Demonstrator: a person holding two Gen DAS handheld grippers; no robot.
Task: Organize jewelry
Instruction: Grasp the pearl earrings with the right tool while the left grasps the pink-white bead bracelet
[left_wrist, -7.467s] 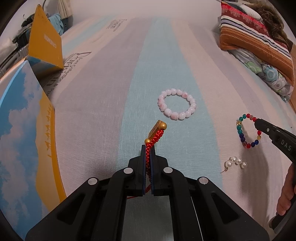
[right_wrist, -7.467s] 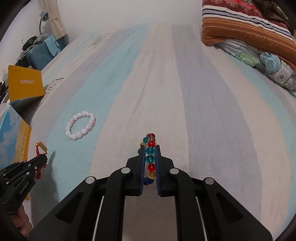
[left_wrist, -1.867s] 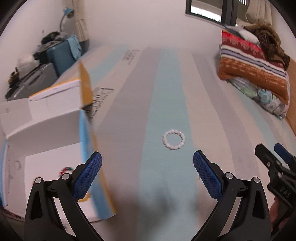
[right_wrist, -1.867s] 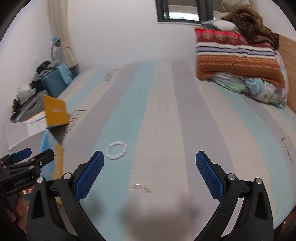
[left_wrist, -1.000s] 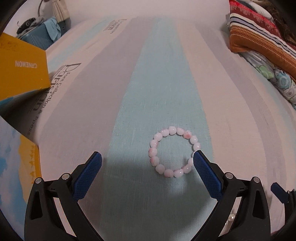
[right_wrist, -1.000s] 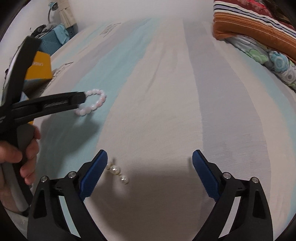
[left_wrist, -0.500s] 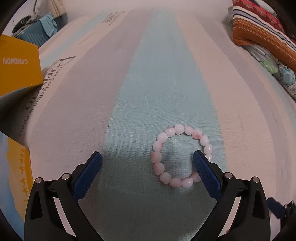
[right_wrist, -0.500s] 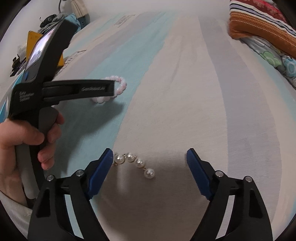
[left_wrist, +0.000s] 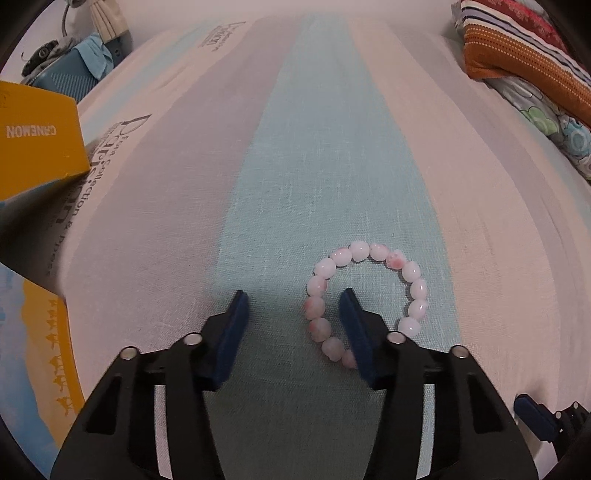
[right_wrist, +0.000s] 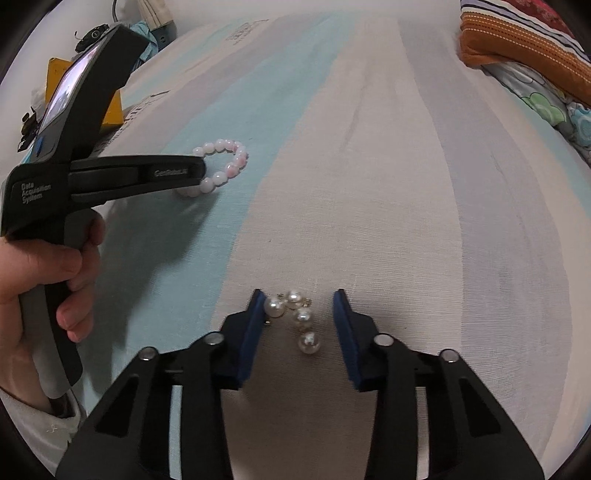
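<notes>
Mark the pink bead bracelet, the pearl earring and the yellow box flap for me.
pink bead bracelet (left_wrist: 419, 289), left wrist view, on a bead of its right side.
pearl earring (right_wrist: 303, 317), right wrist view, on the third pearl along.
yellow box flap (left_wrist: 37, 147), left wrist view, on its printed yellow face.

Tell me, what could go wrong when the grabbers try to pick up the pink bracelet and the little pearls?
1. The left gripper has one finger inside the pink bracelet and one outside; closing might pinch a single round bead, which could slip out.
2. The pearl earring is tiny and lies flat on the bedsheet between the right gripper fingers, touching the left one; closing may push it aside or catch cloth.
</notes>
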